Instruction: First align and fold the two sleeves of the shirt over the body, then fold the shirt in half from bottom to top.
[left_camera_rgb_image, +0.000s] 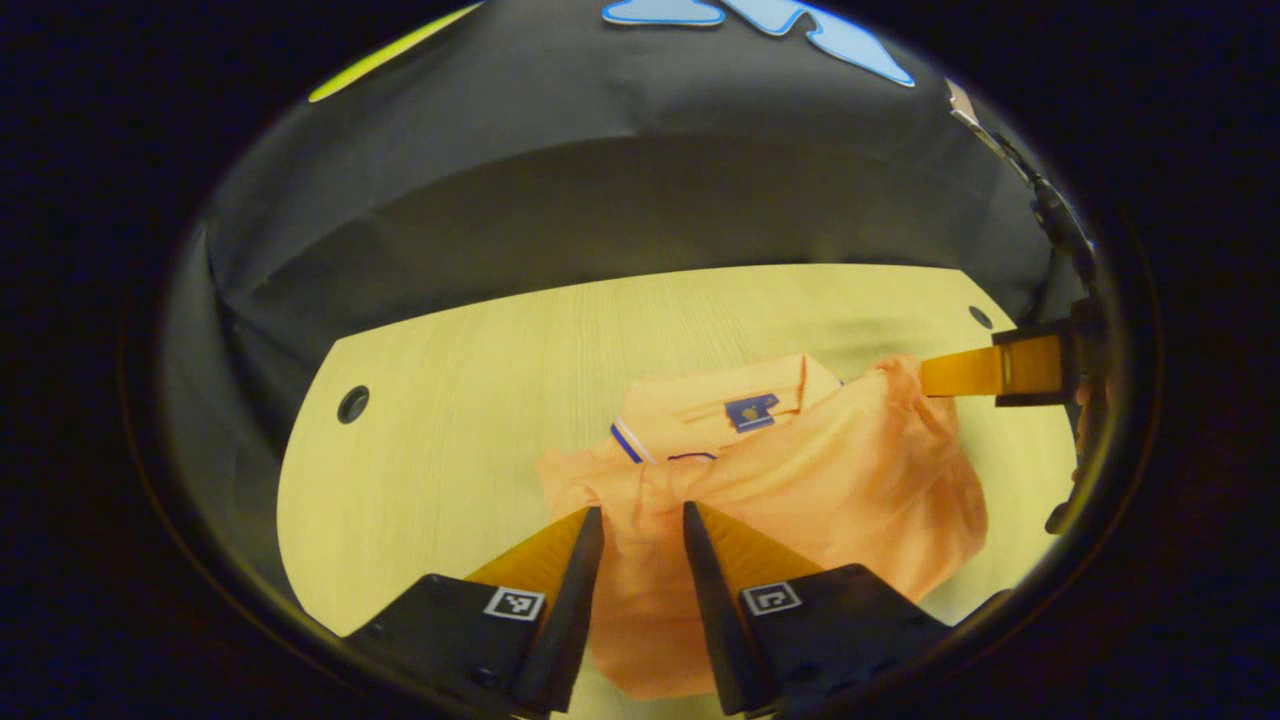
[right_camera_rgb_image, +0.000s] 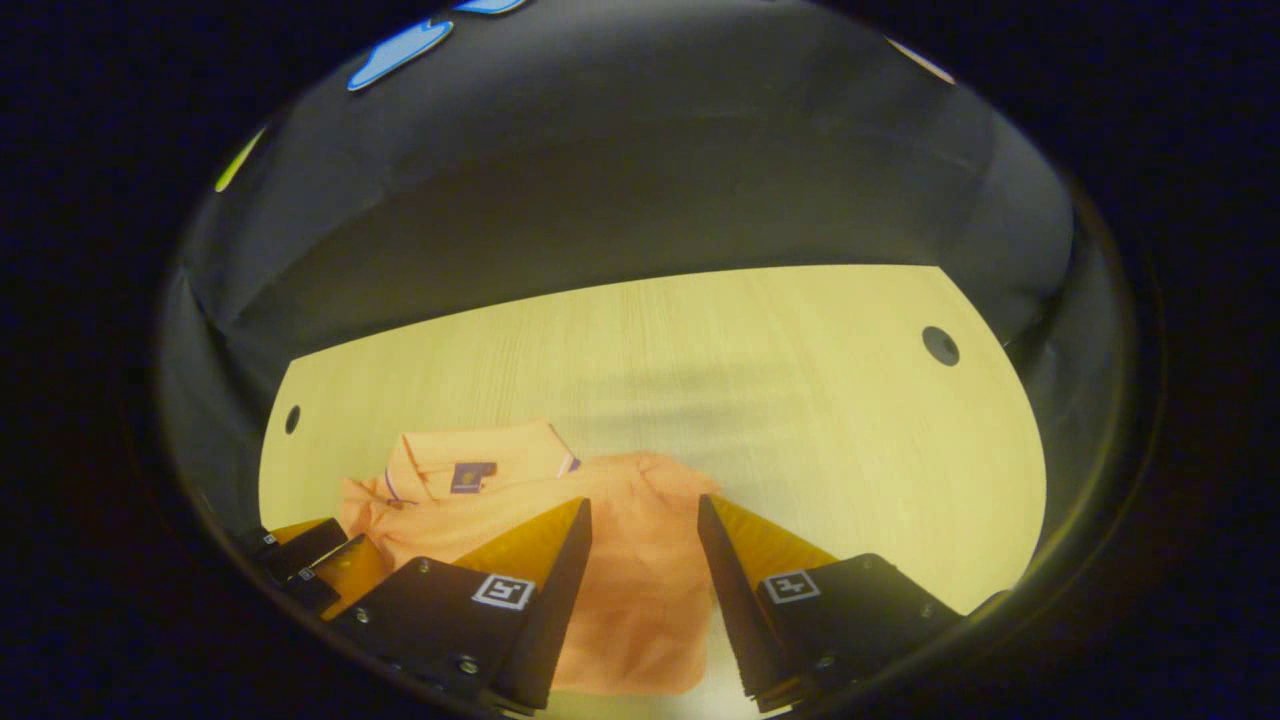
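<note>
My left claw (left_camera_rgb_image: 643, 520) stands narrowly parted over cloth, pinch unclear; my right claw (right_camera_rgb_image: 640, 515) is wider, straddling fabric without holding it. The orange polo shirt (left_camera_rgb_image: 800, 480) lies rumpled just ahead of both on the pale wooden table (left_camera_rgb_image: 450, 420), collar (left_camera_rgb_image: 720, 400) at the far end, long axis away from me.
</note>
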